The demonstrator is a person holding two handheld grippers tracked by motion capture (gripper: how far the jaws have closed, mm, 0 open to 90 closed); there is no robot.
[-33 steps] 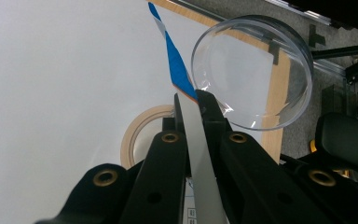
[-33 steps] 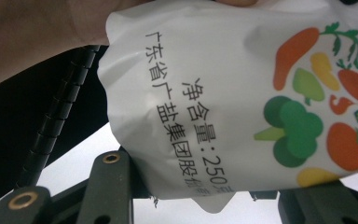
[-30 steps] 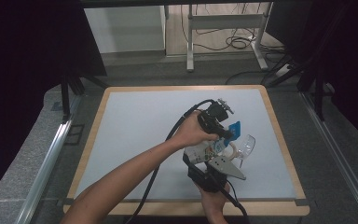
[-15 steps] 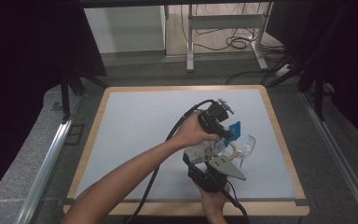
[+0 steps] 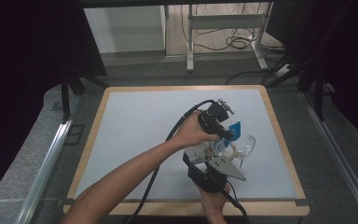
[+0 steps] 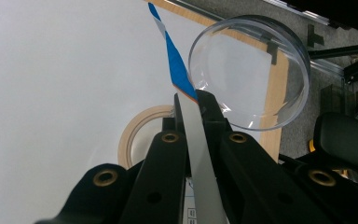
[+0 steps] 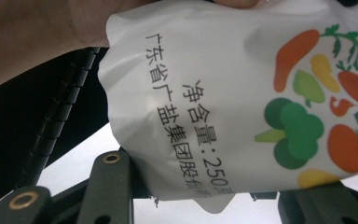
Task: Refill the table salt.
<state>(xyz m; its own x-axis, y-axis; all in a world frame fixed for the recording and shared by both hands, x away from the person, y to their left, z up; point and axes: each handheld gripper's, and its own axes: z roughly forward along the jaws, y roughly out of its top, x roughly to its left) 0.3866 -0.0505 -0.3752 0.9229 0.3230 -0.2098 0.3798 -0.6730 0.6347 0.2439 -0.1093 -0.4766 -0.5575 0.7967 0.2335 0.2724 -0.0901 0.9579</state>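
Observation:
A white bag (image 7: 223,93) printed with vegetables and black characters sits between the two jaws of my right gripper (image 7: 214,184), which is shut on its lower part. In the high view the right gripper (image 5: 201,163) comes up from the table's near edge, with the bag (image 5: 200,151) above it. My left gripper (image 6: 191,100) is shut on the bag's thin blue and white top edge (image 6: 175,65). That blue top (image 5: 234,130) sticks out to the right of the left gripper (image 5: 228,134). The person's left hand partly covers the bag.
A clear round dish (image 6: 249,74) lies just right of the bag, close to the table's wooden border (image 5: 279,135). A roll of tan tape (image 6: 142,135) lies flat beside it under the grippers. The white table top (image 5: 140,126) stretches to the left and far side.

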